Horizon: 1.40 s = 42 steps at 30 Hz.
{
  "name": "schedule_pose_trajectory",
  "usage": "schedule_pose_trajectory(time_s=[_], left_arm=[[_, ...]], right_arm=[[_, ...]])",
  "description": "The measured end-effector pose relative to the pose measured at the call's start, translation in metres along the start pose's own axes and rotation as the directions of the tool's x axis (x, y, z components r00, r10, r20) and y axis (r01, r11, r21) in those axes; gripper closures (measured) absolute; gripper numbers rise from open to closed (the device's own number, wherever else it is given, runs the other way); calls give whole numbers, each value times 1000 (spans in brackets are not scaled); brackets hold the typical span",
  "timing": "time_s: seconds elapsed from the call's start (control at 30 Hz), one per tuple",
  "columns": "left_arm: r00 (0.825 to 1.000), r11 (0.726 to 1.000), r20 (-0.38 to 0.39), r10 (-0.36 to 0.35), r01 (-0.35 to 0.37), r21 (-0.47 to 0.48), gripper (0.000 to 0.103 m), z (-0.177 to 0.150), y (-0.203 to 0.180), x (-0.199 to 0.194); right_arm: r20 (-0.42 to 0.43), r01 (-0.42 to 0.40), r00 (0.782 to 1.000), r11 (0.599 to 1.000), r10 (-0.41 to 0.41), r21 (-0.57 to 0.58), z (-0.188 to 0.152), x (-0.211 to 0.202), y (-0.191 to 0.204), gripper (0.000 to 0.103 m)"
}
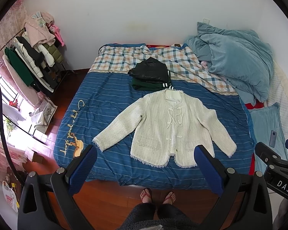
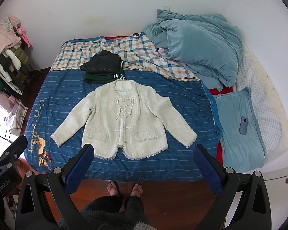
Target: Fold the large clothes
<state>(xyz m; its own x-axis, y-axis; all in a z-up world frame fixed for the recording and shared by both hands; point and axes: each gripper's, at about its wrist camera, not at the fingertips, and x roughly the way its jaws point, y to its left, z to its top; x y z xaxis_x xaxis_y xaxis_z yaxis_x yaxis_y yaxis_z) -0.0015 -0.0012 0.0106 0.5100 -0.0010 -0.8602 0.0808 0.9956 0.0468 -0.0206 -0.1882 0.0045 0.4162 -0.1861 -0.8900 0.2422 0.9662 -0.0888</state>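
On the blue striped bedspread: cream tweed jacket laid flat, face up, sleeves spread (frayed hem nearest viewer). Left gripper and right gripper, both held above it, jaws apart, empty.

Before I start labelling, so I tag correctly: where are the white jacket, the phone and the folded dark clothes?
white jacket (image 2: pixel 105 122): right wrist view, left front panel.
phone (image 2: pixel 243 126): right wrist view, its back.
folded dark clothes (image 1: pixel 150 71): left wrist view, top garment.
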Motion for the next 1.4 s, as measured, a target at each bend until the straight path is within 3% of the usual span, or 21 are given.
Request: schedule_pose_trajectory(time_s=[1.4], left_arm=[[1000,1000,26,-16,15,6,0,9,-4,-5]], right_arm=[[9,-6,1000,1000,6,5,13,-9,9,0]])
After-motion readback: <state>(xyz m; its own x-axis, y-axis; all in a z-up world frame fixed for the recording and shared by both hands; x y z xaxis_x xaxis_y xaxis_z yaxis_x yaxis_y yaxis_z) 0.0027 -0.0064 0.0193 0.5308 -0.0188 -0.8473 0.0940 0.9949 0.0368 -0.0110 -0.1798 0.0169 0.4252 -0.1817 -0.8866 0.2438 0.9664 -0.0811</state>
